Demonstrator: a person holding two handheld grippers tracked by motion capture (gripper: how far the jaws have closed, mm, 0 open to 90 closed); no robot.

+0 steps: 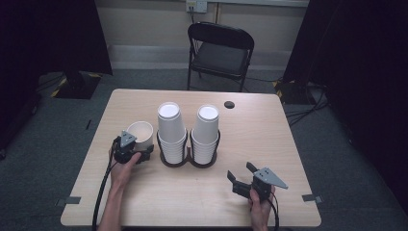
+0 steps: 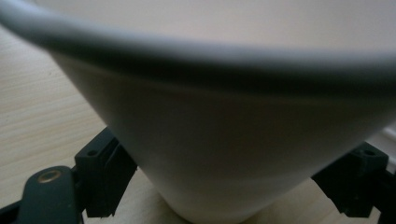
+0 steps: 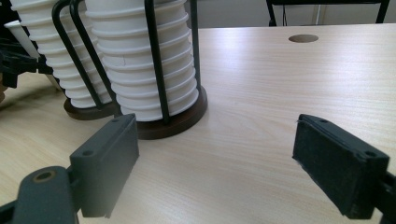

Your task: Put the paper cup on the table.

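Note:
A single white paper cup (image 1: 139, 132) stands upright on the wooden table (image 1: 269, 139), left of two stacks of upturned white cups (image 1: 171, 126) (image 1: 207, 126) in a black wire holder (image 1: 190, 162). My left gripper (image 1: 143, 150) reaches the lone cup from the near side, low on its wall. In the left gripper view the cup (image 2: 224, 154) sits between both black pads (image 2: 109, 172), which touch its lower sides. My right gripper (image 1: 240, 172) rests near the front right of the table, open with nothing between its fingers (image 3: 215, 158), pointing toward the nearer stack (image 3: 140, 60).
A black folding chair (image 1: 220, 53) stands beyond the far edge. A round cable hole (image 1: 229, 104) sits near the table's back. The person's forearms come in from the bottom edge. Bare tabletop lies right of the holder.

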